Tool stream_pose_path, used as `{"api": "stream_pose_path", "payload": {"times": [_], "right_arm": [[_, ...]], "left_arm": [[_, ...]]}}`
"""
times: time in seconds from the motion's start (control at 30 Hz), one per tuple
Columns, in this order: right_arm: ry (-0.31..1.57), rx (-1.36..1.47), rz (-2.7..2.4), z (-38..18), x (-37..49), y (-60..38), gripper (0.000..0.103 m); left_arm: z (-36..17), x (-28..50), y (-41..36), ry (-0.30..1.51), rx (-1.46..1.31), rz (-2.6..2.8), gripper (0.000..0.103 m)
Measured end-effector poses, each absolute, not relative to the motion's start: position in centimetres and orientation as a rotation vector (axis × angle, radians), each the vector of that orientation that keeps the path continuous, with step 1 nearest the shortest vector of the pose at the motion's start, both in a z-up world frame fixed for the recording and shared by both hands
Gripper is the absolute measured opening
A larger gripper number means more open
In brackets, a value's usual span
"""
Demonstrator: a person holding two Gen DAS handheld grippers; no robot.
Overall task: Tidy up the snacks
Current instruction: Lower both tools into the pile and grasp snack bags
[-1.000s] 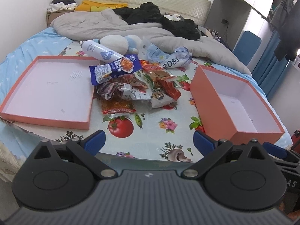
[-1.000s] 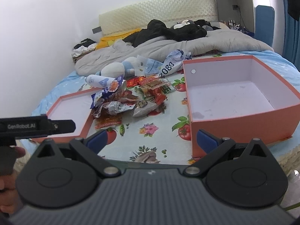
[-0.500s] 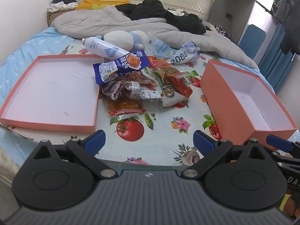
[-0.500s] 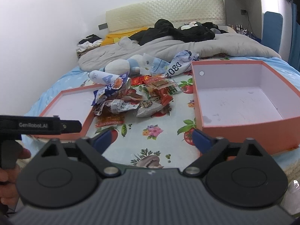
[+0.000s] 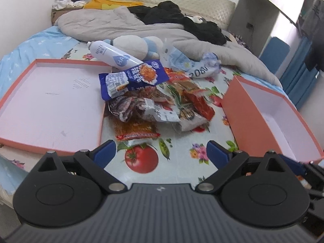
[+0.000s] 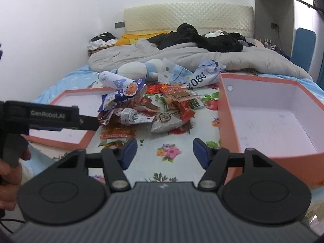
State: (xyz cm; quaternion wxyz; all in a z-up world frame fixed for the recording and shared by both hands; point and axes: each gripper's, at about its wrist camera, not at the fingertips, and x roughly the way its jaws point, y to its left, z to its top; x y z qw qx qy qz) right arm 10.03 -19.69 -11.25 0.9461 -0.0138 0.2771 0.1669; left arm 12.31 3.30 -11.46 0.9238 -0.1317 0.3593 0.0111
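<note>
Floral cloth (image 5: 178, 174) over cluttered bed (image 5: 121, 26)

Soft, even daylight fills both views, brightest at the blown-out upper right beyond the orange box (image 5: 261, 109). Shadows under the snack pile (image 5: 154, 101) are faint. Fisheye bending curves everything outward from that pile, and slight motion blur softens the edges.
</note>
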Motion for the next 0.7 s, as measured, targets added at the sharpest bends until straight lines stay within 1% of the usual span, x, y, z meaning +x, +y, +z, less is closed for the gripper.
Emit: {"api": "stream_pose_path", "payload": {"times": [0.2,0.57,0.67,0.7], "right_arm": [[0.596,-0.046,0.356,-12.8,12.7,-18.1,0.064],[0.644,-0.035,0.397,-15.8,18.3,-16.1,0.064],[0.662,-0.024,0.39,-16.9,20.1,-16.0,0.071],[0.671,-0.013,0.382,-17.2,20.7,-16.0,0.075]], "left_arm": [[-12.6,14.8,4.9,0.765,-0.296,0.049,0.097],[-16.5,20.6,6.4,0.828,-0.312,0.05,0.097],[-17.0,22.4,6.5,0.834,-0.312,0.052,0.094],[-17.1,22.8,6.6,0.836,-0.311,0.056,0.093]]}}
